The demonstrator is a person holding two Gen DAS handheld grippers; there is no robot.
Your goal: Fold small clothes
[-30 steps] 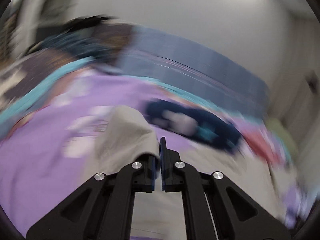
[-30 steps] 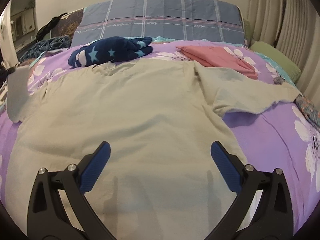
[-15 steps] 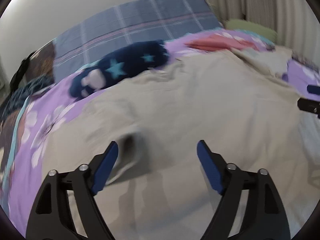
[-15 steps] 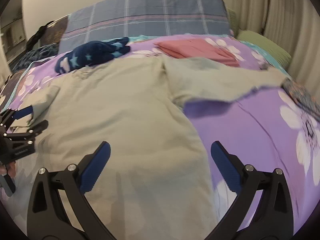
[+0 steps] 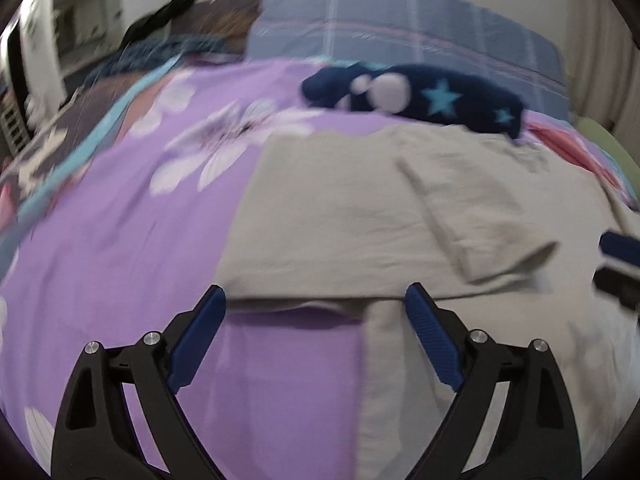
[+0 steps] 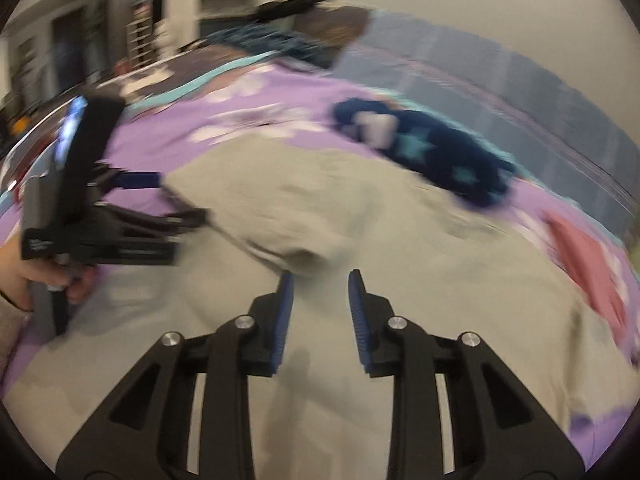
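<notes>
Beige shirt (image 5: 348, 216), spread flat on purple floral bedspread (image 5: 120, 240), filling most of both wrist views. Nearest in left view: left gripper (image 5: 316, 308), jaws wide apart, nothing between them, hovering just over shirt's near-left edge where a folded flap ends and bare bedspread shows beneath. Nearest in right view: right gripper (image 6: 320, 292), jaws partly apart w/ a narrow gap, nothing pinched, pointed at a raised fold of folded-in sleeve (image 6: 288, 240) just ahead of the tips. Left gripper also seen side-on at left of right view (image 6: 160, 196), held by a hand (image 6: 40, 276); contact w/ cloth hard to tell through blur. Further back: navy star-print garment (image 5: 416, 96) bunched just past shirt's collar end, pink garment (image 6: 588, 264) to the right, then plaid blue-grey bedding (image 5: 400, 36) against the wall. Handling, as a guess: thin, light, limp fabric, no stiffness, prone to sag, drag and wrinkle if lifted by one point; not fragile, not slippery on rubber pads. Best holds likely edges or corners, i.e. sleeve hem, shoulder seam, bottom hem, pinching both layers at a fold, two grippers well apart to keep the crease straight.
</notes>
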